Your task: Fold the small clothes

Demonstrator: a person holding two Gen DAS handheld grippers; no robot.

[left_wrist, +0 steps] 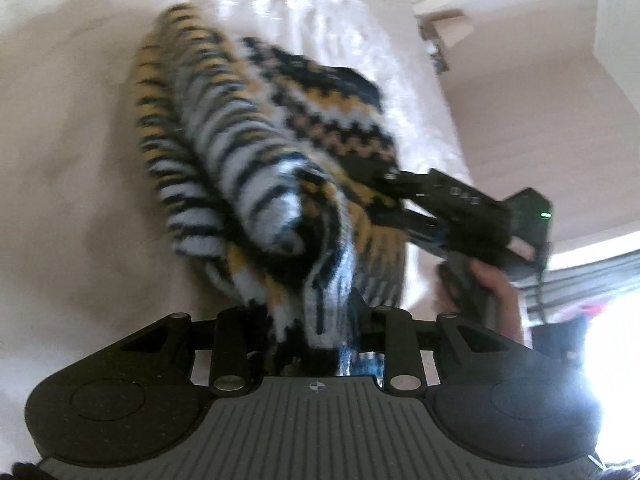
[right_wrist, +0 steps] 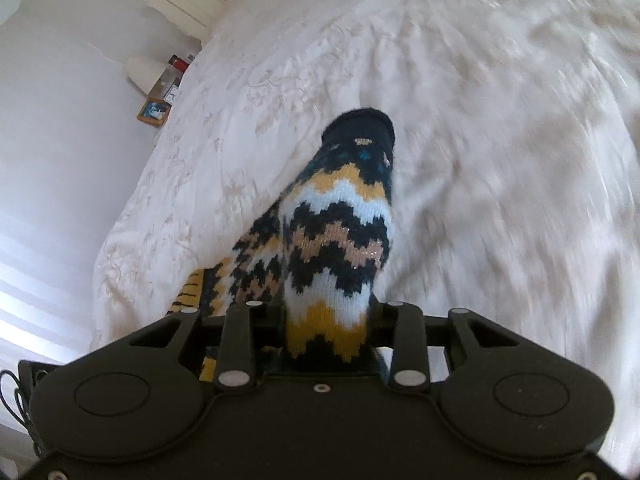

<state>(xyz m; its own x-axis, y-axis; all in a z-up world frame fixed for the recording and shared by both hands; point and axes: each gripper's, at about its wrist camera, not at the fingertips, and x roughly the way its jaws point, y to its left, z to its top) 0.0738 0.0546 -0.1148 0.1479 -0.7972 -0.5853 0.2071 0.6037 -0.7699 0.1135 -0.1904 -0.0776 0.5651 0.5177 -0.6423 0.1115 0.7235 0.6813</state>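
Observation:
A small knitted sweater [left_wrist: 256, 152] with navy, yellow, pale blue and tan zigzag stripes hangs bunched over a white bedspread [left_wrist: 72, 160]. My left gripper [left_wrist: 316, 328] is shut on a fold of it; the fingertips are buried in the knit. My right gripper [left_wrist: 376, 188] comes in from the right and is shut on the sweater's other edge. In the right wrist view the right gripper [right_wrist: 328, 340] pinches the knit, and a navy-cuffed part of the sweater [right_wrist: 340, 220] stands up in front of it. Both views are motion-blurred.
The bedspread [right_wrist: 480, 120] fills most of the right wrist view. A cream bedpost [right_wrist: 180, 4] and a nightstand with small items [right_wrist: 160, 92] stand at the bed's far left edge. A bright window [left_wrist: 600, 320] is at the right of the left wrist view.

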